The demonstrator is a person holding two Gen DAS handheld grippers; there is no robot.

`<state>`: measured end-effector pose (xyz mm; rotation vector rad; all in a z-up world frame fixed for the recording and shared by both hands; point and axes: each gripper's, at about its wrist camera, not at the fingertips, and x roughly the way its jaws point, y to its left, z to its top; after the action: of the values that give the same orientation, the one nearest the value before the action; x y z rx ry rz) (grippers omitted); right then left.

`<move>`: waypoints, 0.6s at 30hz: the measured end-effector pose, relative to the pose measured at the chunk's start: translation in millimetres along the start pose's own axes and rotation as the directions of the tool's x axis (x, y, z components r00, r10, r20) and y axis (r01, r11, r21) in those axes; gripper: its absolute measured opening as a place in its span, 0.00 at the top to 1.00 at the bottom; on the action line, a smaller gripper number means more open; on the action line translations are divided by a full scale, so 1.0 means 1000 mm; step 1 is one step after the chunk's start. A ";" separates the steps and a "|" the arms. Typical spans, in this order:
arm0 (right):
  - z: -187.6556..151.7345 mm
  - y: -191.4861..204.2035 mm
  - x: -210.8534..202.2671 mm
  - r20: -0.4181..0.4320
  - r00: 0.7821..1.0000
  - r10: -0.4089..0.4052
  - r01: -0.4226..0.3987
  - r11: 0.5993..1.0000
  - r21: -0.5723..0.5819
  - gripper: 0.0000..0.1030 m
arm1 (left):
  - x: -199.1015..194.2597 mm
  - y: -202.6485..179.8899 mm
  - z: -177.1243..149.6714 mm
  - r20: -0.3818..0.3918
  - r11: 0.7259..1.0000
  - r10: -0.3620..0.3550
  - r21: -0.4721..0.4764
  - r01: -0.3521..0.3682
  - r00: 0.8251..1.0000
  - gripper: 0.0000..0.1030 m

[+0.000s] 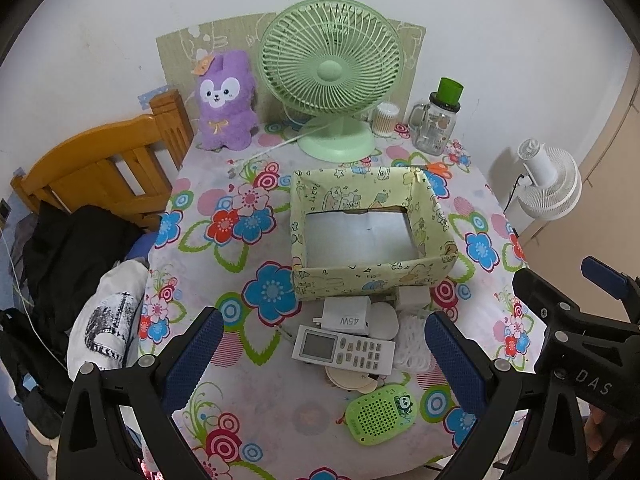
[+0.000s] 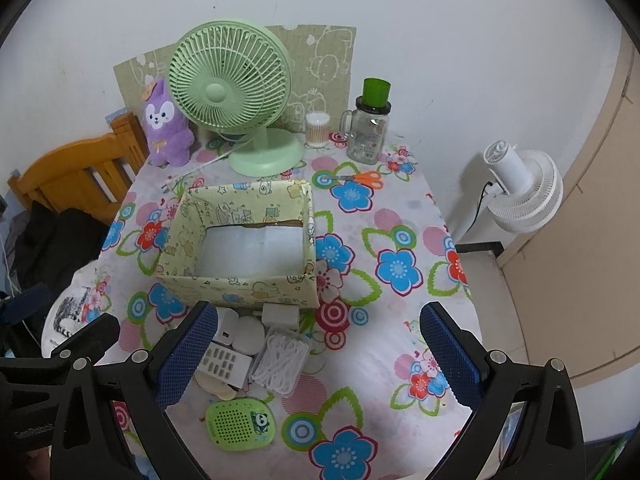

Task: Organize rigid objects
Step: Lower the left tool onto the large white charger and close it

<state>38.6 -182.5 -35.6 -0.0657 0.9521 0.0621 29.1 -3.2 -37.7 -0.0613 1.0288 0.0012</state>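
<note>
Remote control (image 1: 343, 351) between wide left jaws, right jaws wide, holding nothing

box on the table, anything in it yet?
Empty. Both wrist views show the box holding only its bare white floor; the remote and green speaker lie outside, in front.

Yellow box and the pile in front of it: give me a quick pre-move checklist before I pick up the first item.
1. Yellow box interior free to receive items: ok, only its white floor shows.
2. Left gripper open, holding nothing: ok.
3. Right gripper open, holding nothing: ok.
4. Remote control reachable from above: ok, it lies on top of the pile.
5. Green speaker apart from the pile: ok, it sits alone on the tablecloth.
6. What lies under the remote control: cannot tell, only round edges show.
</note>
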 end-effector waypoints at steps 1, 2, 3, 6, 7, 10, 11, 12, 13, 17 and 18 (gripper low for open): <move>0.000 0.000 0.003 -0.003 1.000 0.001 -0.001 1.000 -0.002 0.01 | 0.002 0.000 0.000 -0.004 1.000 0.001 0.001 -0.001 1.000 0.01; 0.000 0.000 0.007 -0.009 1.000 0.002 -0.002 1.000 -0.004 0.01 | 0.006 0.000 -0.001 -0.011 1.000 0.005 0.003 -0.004 1.000 0.01; 0.000 0.001 0.011 -0.015 1.000 0.004 -0.004 1.000 -0.005 0.01 | 0.009 0.001 -0.002 -0.020 1.000 0.006 0.005 -0.006 1.000 0.01; -0.001 0.002 0.020 -0.027 1.000 0.007 -0.008 1.000 -0.008 0.01 | 0.020 0.002 -0.004 -0.043 1.000 0.003 0.002 -0.003 0.999 0.01; -0.001 0.002 0.023 -0.030 1.000 0.009 -0.009 1.000 -0.008 0.01 | 0.023 0.003 -0.004 -0.049 1.000 -0.002 -0.003 0.002 0.999 0.01; -0.003 0.002 0.033 -0.034 0.999 0.023 -0.024 1.000 -0.009 0.01 | 0.031 0.004 -0.007 -0.059 1.000 -0.015 -0.005 0.015 0.998 0.01; -0.003 0.002 0.036 -0.036 0.999 0.023 -0.024 1.000 -0.013 0.01 | 0.035 0.004 -0.007 -0.064 1.000 -0.014 -0.001 0.014 0.998 0.01; -0.003 0.003 0.038 -0.038 0.999 0.022 -0.023 1.000 -0.017 0.01 | 0.040 0.004 -0.008 -0.071 1.000 -0.010 0.001 0.011 0.997 0.01; -0.003 0.004 0.041 -0.044 0.999 0.021 -0.022 1.000 -0.022 0.01 | 0.043 0.004 -0.008 -0.079 1.000 -0.008 0.002 0.008 0.997 0.01; -0.007 0.004 0.058 -0.072 0.997 0.025 -0.027 0.999 -0.028 0.03 | 0.060 0.004 -0.010 -0.114 1.000 -0.007 0.007 0.008 0.993 0.01; -0.008 0.004 0.062 -0.079 0.997 0.026 -0.028 0.999 -0.028 0.03 | 0.064 0.004 -0.011 -0.118 1.000 -0.006 0.009 0.007 0.993 0.01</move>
<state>67.7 -177.3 -90.6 -0.0827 1.0306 0.0987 52.9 -2.0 -98.3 -0.0569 1.1470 -0.0137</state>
